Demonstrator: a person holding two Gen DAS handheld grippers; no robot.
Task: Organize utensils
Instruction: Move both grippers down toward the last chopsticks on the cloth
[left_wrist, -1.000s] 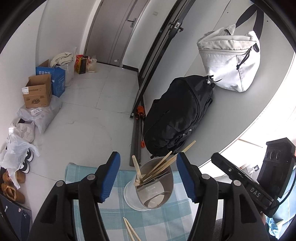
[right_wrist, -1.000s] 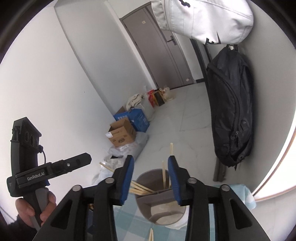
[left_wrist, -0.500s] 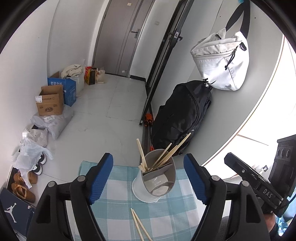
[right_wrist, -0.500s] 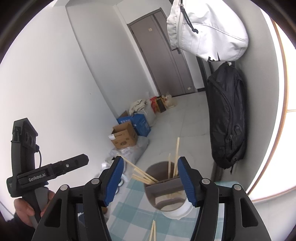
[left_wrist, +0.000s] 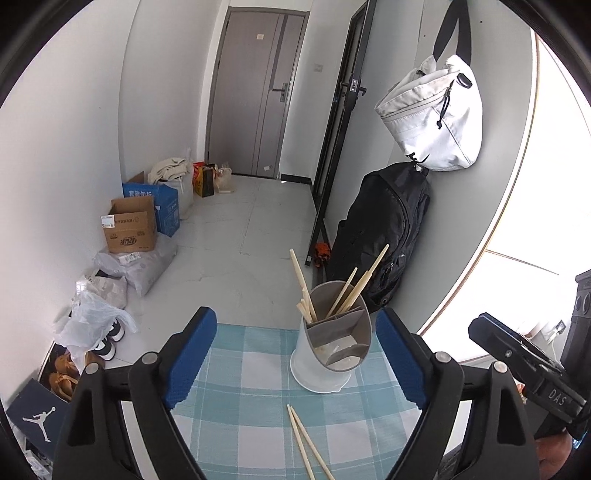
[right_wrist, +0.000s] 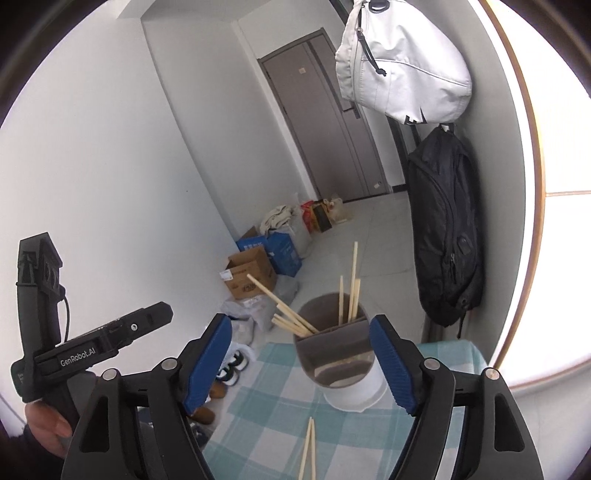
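A white utensil holder (left_wrist: 325, 365) with a grey divided insert stands on the checked tablecloth (left_wrist: 251, 413); it also shows in the right wrist view (right_wrist: 351, 387). Several wooden chopsticks (left_wrist: 347, 291) lean in its far compartment, also seen from the right (right_wrist: 291, 314). Two loose chopsticks (left_wrist: 308, 443) lie on the cloth in front of the holder, and show in the right wrist view (right_wrist: 308, 450). My left gripper (left_wrist: 295, 354) is open and empty, back from the holder. My right gripper (right_wrist: 301, 358) is open and empty, also short of the holder.
The small table ends just beyond the holder. A black backpack (left_wrist: 380, 236) and a white bag (left_wrist: 432, 122) hang on the wall to the right. Cardboard boxes (left_wrist: 129, 229), plastic bags and shoes (left_wrist: 62, 373) line the floor on the left.
Both grippers have drawn back and up from around the holder, and their jaws have opened wider. More tablecloth and the loose chopsticks show now.
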